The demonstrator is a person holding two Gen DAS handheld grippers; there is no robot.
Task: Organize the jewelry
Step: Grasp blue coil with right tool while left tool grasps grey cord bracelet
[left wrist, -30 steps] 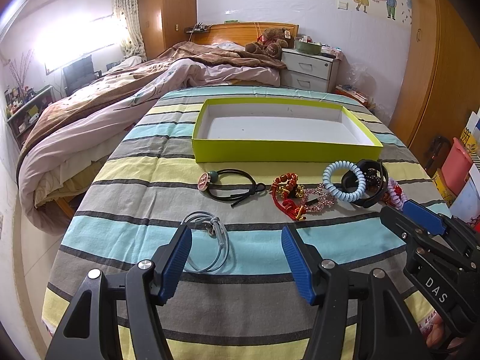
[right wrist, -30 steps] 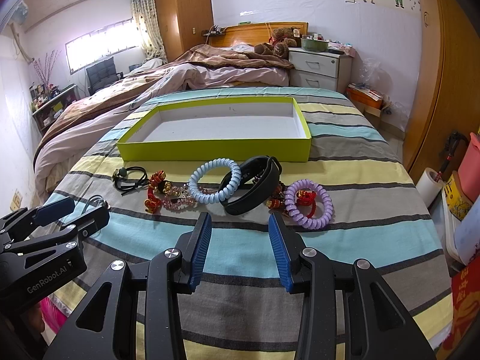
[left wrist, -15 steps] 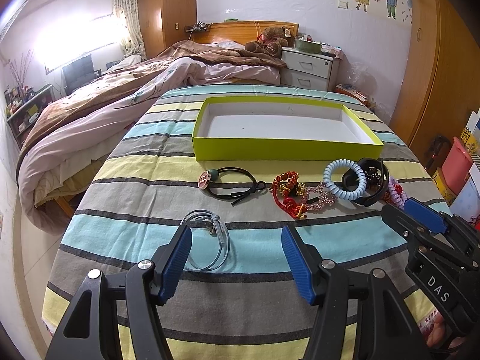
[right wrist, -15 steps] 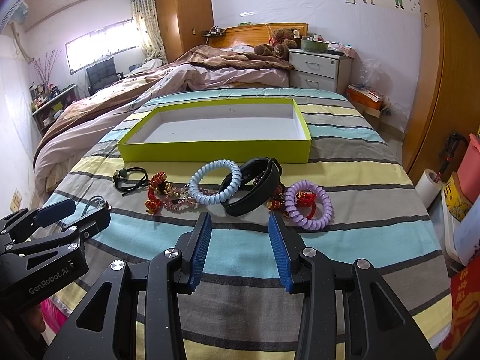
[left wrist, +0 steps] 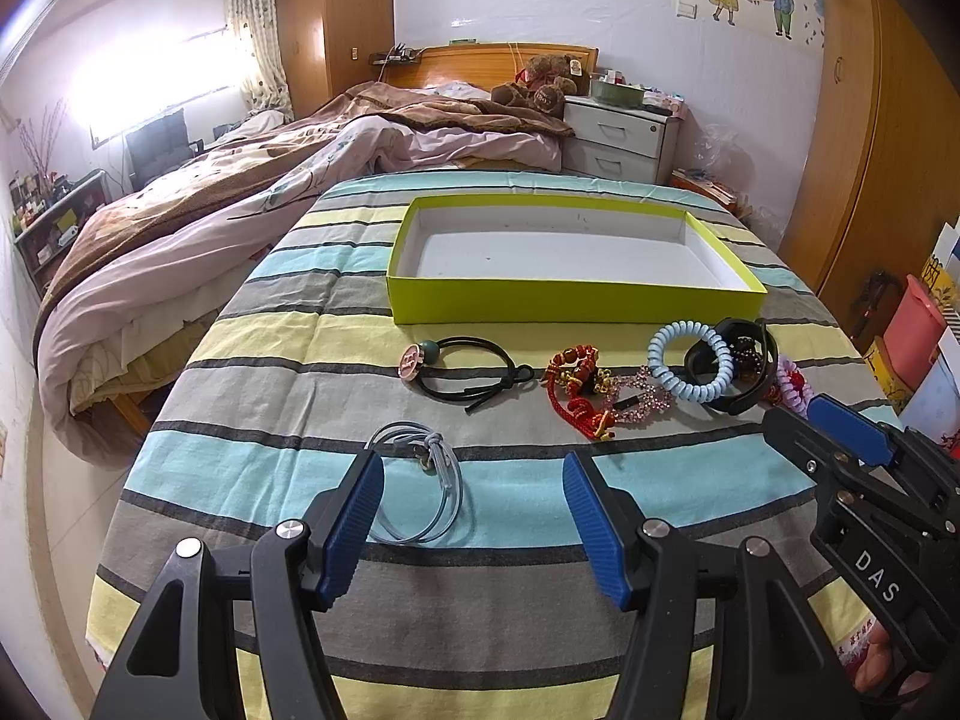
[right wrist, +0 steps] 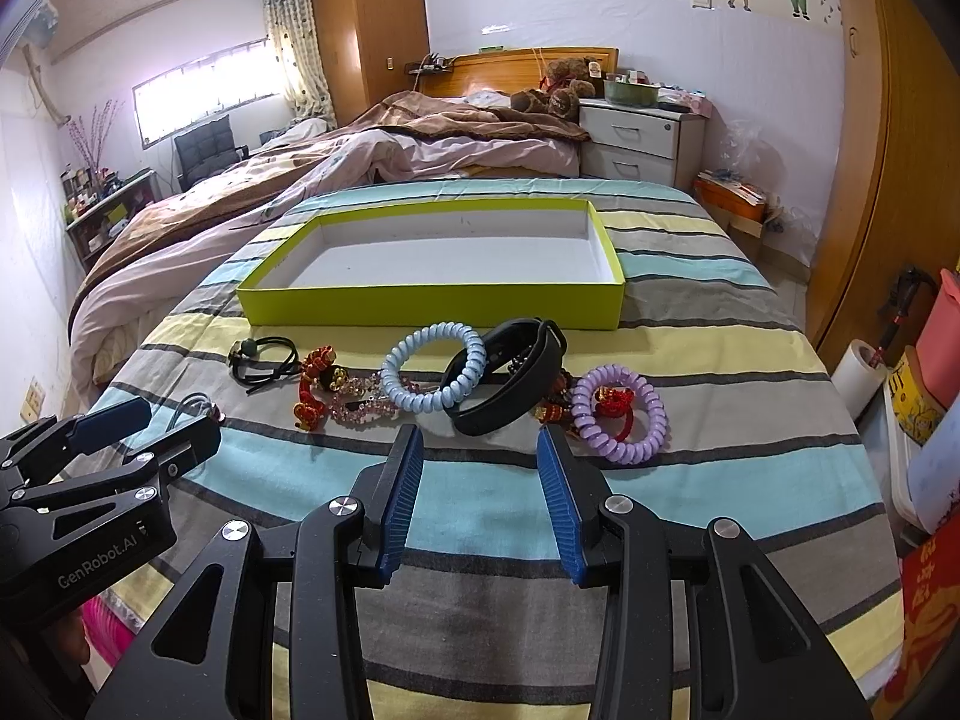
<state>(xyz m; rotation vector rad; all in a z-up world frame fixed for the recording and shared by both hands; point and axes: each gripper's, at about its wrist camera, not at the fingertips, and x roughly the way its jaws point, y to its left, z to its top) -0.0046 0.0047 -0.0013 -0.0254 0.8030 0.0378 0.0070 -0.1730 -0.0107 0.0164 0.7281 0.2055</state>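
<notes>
An empty yellow-green box (left wrist: 576, 300) (right wrist: 432, 303) sits on the striped tablecloth. In front of it lies a row of jewelry: a grey hair tie (left wrist: 420, 480), a black hair tie with a charm (left wrist: 462, 372), a red beaded bracelet (left wrist: 576, 384), a pink crystal piece (left wrist: 636, 399), a light blue coil band (right wrist: 433, 375), a black wristband (right wrist: 507, 381) and a purple coil band (right wrist: 621, 414). My left gripper (left wrist: 474, 510) is open, just short of the grey tie. My right gripper (right wrist: 480, 480) is open, just short of the black wristband.
The table's front and side edges are close. A bed with rumpled quilts (left wrist: 240, 192) lies to the left. A white nightstand (left wrist: 618, 141) and wooden wardrobe (left wrist: 888, 150) stand at the back right. Boxes and a paper roll (right wrist: 861, 372) sit on the floor at right.
</notes>
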